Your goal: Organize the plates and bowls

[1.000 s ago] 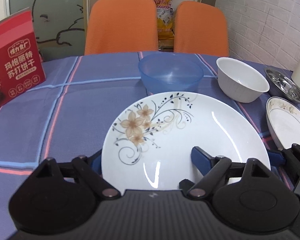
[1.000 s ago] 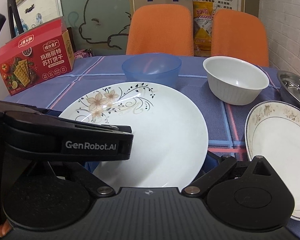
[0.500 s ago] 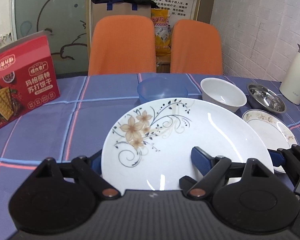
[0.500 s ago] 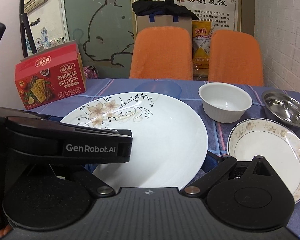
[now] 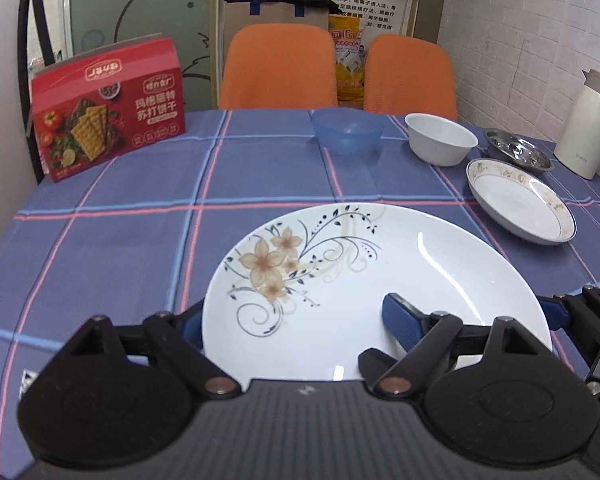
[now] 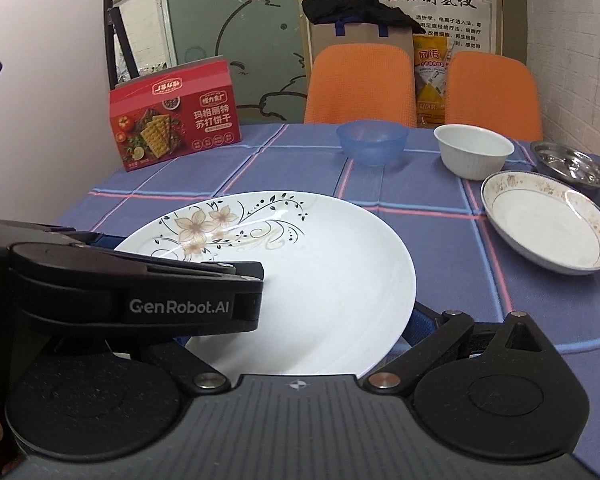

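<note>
Left gripper point(image 5: 292, 320): nearest to me; one blue finger point(image 5: 400, 320) lies on top of the floral plate, the other is hidden under its near rim, so it looks clamped on the plate.
Right gripper point(image 6: 300, 304): just right of the floral plate; one blue finger point(image 6: 420, 320) peeks out beneath the plate's right edge, the other is hidden behind the left gripper's body. I cannot tell whether these jaws are gripping or merely under the rim.
Floral plate point(image 5: 380, 280): held low over the near part of the tablecloth point(image 5: 120, 240), roughly level.
Rimmed plate point(image 5: 520, 204): beyond and right of the floral plate, alone on the cloth.
Steel bowl point(image 5: 516, 154): just behind the rimmed plate.
White bowl point(image 5: 440, 142): beyond the floral plate, left of the steel bowl.
Blue bowl point(image 5: 346, 130): left of the white bowl.
Progress: early, I'd say. Nothing is stacked; both plates and all three bowls lie apart. Plates still need pairing, bowls nesting.
</note>
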A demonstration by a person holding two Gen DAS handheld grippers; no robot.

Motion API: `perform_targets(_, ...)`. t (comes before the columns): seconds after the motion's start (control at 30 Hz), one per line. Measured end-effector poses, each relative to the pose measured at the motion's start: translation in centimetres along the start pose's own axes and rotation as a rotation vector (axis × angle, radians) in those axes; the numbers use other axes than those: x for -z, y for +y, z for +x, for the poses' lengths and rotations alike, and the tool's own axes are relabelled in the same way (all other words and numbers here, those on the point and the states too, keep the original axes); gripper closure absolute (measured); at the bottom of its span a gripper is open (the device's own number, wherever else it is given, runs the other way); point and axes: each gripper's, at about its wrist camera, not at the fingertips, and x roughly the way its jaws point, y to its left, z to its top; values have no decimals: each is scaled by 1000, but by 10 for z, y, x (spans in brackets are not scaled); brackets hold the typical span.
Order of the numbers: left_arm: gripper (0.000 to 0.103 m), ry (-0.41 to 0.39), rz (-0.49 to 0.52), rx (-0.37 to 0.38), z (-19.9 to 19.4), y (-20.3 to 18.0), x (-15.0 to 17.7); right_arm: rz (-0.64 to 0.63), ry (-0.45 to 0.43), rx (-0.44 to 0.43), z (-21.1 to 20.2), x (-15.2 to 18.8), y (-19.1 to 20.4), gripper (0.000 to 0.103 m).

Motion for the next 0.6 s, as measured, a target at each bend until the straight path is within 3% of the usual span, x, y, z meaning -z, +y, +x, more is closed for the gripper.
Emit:
perform_targets(0.33,18,46,-61,11,7,16,28,-9,43,-36,5,21,9,15)
perform_targets(0.6,13,-13,-30,14,8,19,28,-21,27,-30,6,23,7,18)
